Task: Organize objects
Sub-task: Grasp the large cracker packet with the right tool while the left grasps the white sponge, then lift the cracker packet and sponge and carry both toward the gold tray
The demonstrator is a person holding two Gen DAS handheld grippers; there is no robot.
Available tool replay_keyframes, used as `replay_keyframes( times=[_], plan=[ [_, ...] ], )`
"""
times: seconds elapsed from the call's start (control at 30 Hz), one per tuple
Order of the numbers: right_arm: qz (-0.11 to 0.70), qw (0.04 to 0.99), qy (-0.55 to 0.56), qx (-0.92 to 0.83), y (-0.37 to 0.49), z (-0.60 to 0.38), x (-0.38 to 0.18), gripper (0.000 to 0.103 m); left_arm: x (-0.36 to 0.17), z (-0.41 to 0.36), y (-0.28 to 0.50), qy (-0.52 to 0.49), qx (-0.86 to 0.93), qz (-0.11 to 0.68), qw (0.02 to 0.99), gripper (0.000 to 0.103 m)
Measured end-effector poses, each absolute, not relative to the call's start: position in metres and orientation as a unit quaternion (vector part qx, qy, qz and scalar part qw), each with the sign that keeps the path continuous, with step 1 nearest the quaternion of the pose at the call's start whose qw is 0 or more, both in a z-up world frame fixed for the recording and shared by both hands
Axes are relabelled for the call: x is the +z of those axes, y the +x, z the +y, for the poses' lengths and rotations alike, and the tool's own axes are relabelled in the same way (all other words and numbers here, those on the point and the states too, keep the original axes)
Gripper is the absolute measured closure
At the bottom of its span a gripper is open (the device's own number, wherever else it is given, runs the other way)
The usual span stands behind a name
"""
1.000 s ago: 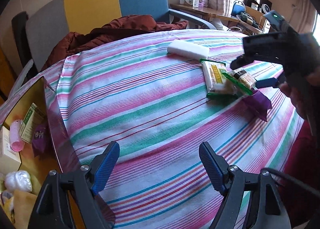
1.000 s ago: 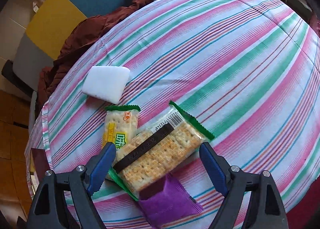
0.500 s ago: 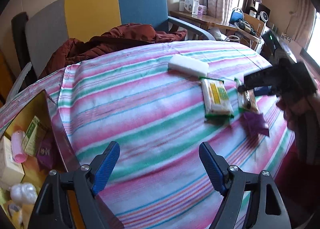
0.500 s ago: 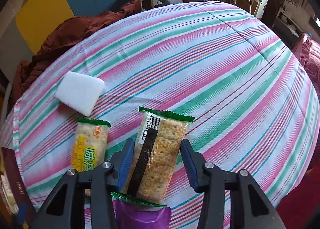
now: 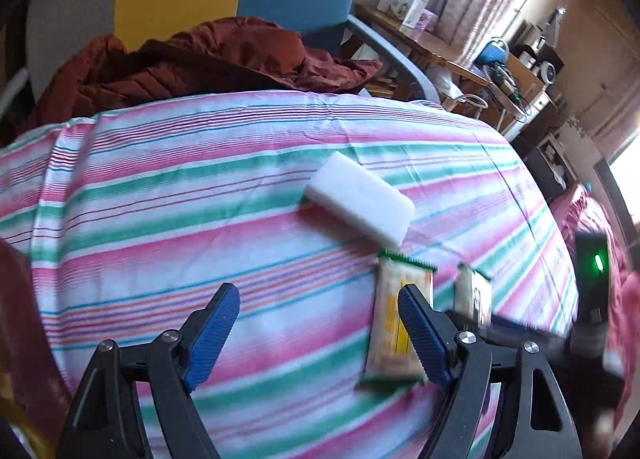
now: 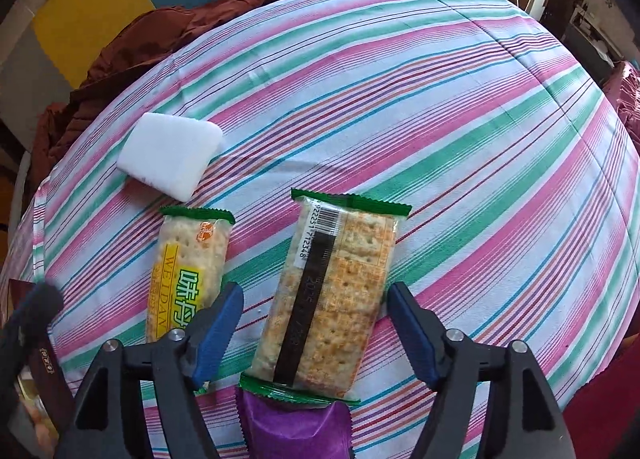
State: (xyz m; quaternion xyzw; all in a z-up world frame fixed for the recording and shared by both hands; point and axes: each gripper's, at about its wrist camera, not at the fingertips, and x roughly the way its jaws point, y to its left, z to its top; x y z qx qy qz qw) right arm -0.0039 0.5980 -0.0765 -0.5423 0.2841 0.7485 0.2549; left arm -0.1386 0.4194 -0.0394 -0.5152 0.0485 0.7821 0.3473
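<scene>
Right gripper (image 6: 314,333) pointing steeply down at the striped cloth (image 6: 460,107), jaws opening, blue pads clear on either side of the barcode-up cracker pack (image 6: 332,295) lying flat between them, not pressed. Purple packet (image 6: 294,425) at six o'clock from that pack, its top edge tucked under the pack's green lower seal. Yellow-label cracker pack (image 6: 188,271) at nine o'clock, just beside and roughly parallel, its lower end hidden behind the left pad. White block (image 6: 170,155) farther out at eleven o'clock, just apart from the yellow-label pack's top seal. Blurred dark shape at the far left edge of the right wrist view, too smeared to identify. Beyond the cloth's far edge, rust-red jacket (image 6: 132,47) heaped on the yellow and blue chair (image 6: 96,7).

Left gripper (image 5: 320,333) spread wide, nothing between the pads, only bare stripes below. Yellow-label cracker pack (image 5: 390,323) at three o'clock, partly behind the right pad, blurred. Second pack (image 5: 474,295) just beyond it, also blurred. White block (image 5: 360,203) at one o'clock, farther up the cloth. Black device with a green light (image 5: 592,275) at the right edge. Cluttered wooden desk (image 5: 436,47) far off at one o'clock.
</scene>
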Motion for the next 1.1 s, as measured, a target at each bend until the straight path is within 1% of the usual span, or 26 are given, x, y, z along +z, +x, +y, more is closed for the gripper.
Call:
replay_keyframes(
  times=[0.3,0.47,0.5,0.6,0.67,0.73,0.83,0.9,1.1],
  plan=[
    [0.291,0.246,-0.542,0.749,0.001,0.6,-0.076,0.021,-0.059,0.491,-0.185,-0.561,0.772,0.013,0.297,0.02],
    [0.294,0.242,-0.541,0.75,0.004,0.601,-0.075,0.02,-0.075,0.523,-0.202,-0.585,0.766,0.01,0.267,0.015],
    [0.297,0.241,-0.54,0.75,0.005,0.602,-0.075,0.02,-0.078,0.528,-0.203,-0.589,0.765,0.014,0.261,0.01],
    [0.302,0.24,-0.538,0.749,0.007,0.604,-0.074,0.019,-0.084,0.542,-0.2,-0.567,0.783,0.056,0.251,0.009],
    [0.303,0.238,-0.537,0.75,0.008,0.605,-0.073,0.019,-0.086,0.545,-0.193,-0.546,0.792,0.09,0.257,0.012],
    [0.305,0.237,-0.536,0.751,0.01,0.606,-0.073,0.019,-0.086,0.54,-0.186,-0.525,0.799,0.121,0.266,0.027],
    [0.303,0.238,-0.536,0.751,0.011,0.607,-0.072,0.02,-0.084,0.521,-0.182,-0.508,0.798,0.135,0.296,0.036],
    [0.3,0.24,-0.536,0.752,0.012,0.605,-0.07,0.021,-0.084,0.507,-0.179,-0.502,0.794,0.147,0.309,0.037],
    [0.289,0.242,-0.541,0.752,0.012,0.609,-0.069,0.021,-0.087,0.459,-0.15,-0.467,0.786,0.2,0.351,0.037]
  ],
)
